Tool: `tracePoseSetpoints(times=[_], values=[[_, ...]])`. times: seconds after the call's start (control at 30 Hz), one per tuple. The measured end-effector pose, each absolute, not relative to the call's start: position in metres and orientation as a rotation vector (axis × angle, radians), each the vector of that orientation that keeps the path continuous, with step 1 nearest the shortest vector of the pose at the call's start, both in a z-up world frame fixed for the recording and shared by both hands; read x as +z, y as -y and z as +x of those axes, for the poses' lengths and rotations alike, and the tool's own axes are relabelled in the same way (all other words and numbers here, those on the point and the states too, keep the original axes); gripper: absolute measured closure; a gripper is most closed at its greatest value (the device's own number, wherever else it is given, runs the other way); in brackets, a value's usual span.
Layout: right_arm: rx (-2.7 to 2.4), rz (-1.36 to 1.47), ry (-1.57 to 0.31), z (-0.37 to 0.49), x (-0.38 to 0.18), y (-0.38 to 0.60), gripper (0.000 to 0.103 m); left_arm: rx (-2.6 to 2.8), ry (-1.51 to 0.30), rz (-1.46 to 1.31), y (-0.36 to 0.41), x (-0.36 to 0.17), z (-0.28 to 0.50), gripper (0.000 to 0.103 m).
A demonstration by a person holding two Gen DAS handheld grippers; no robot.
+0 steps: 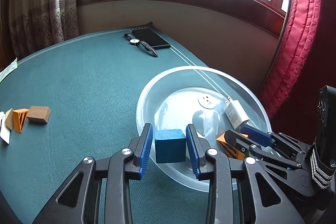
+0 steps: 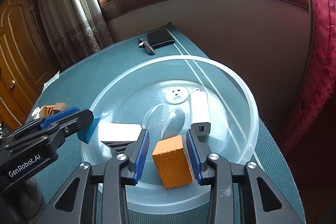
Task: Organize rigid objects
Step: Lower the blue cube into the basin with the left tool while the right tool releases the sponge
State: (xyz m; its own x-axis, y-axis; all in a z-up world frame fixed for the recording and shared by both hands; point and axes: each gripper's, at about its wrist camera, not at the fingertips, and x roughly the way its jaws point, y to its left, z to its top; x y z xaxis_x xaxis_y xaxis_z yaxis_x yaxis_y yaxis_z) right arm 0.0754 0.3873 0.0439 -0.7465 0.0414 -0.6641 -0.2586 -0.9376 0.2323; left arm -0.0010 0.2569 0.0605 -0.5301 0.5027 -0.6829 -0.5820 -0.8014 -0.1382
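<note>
A clear round plastic bowl (image 1: 241,81) (image 2: 250,98) sits on the green table mat. My left gripper (image 1: 169,147) holds a blue cube (image 1: 170,145) between its blue pads over the bowl's left rim; the cube also shows in the right wrist view (image 2: 89,129). My right gripper (image 2: 168,157) holds an orange block (image 2: 172,161) over the bowl's near part; that gripper shows in the left wrist view (image 1: 241,135). Inside the bowl lie a white charger (image 1: 236,113) (image 2: 199,110), a white disc (image 1: 207,100) (image 2: 176,96) and a white block (image 2: 119,131).
A brown block (image 1: 38,114), an orange triangular piece (image 1: 20,120) and a tan piece (image 1: 8,121) lie at the mat's left. A black phone (image 1: 151,38) and a wristwatch (image 1: 138,42) lie at the far edge. A red quilted cover (image 1: 294,45) hangs at right.
</note>
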Motion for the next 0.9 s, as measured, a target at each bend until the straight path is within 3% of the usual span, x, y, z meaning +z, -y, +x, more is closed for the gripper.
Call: tracePoseSetpoints(times=[0.4,0.53,0.9], values=[[2.743,-1.026,-0.466,0.073,0.046,-0.389,0.062,2.349,-0.105,-0.997,-0.239,0.061,-0.001,0.054],[2.745,-1.006,-0.458,0.075,0.051,-0.387,0.060,2.371,-0.108,-0.989,-0.235,0.063,0.000,0.044],[2.791,-0.963,-0.426,0.071,0.065,-0.369,0.057,2.447,-0.083,-0.986,-0.210,0.066,-0.005,0.041]])
